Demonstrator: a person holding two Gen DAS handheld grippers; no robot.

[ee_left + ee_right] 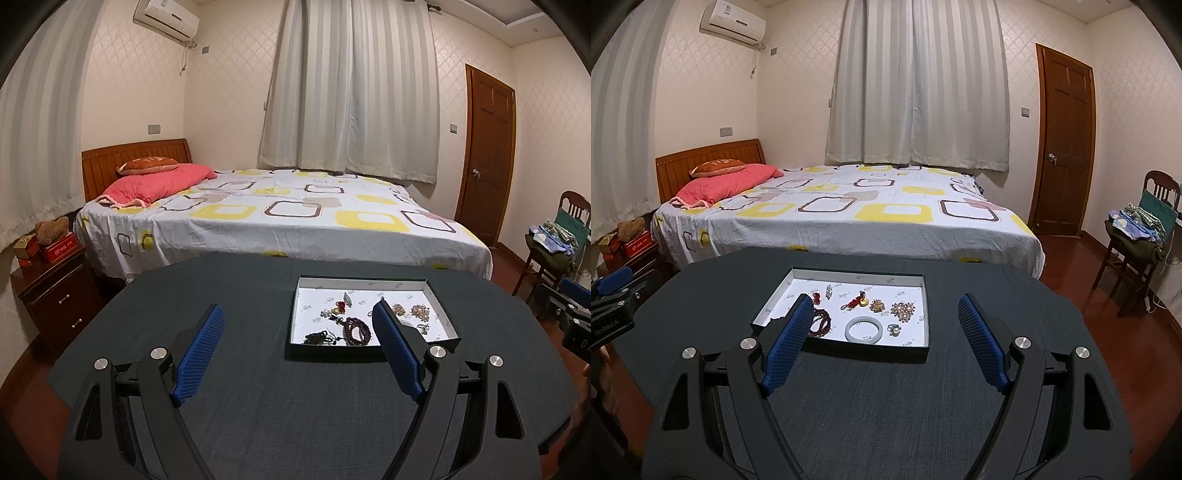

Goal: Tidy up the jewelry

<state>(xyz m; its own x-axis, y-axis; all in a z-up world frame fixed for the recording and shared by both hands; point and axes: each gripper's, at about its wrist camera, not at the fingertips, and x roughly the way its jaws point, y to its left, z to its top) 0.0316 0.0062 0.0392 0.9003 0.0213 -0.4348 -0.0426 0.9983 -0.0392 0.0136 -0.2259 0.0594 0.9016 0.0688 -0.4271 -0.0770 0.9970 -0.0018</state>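
1. On a dark grey table (886,387) at the foot of a bed (849,214), a shallow black box (925,314) with a white printed lining is seen holding the jewelry, loose and unsorted.
2. Inside it, a pale jade bangle (862,329) is laid flat near the front edge, a small pearl ring (894,329) just beside it on the right, and two gold-and-pearl brooches (903,310) behind.
3. A red knotted charm with a gold pendant (857,301) is placed near the middle; dark red bead bracelets (357,330) are coiled toward the left front.
4. The left gripper (299,343) is held released above the table, its right blue pad hiding the bangle and part of the box.
5. The right gripper (881,332) is likewise spread wide and empty, its left finger covering the box's front-left corner and part of the beads.
6. Smaller pieces at the back are too small to be identified.
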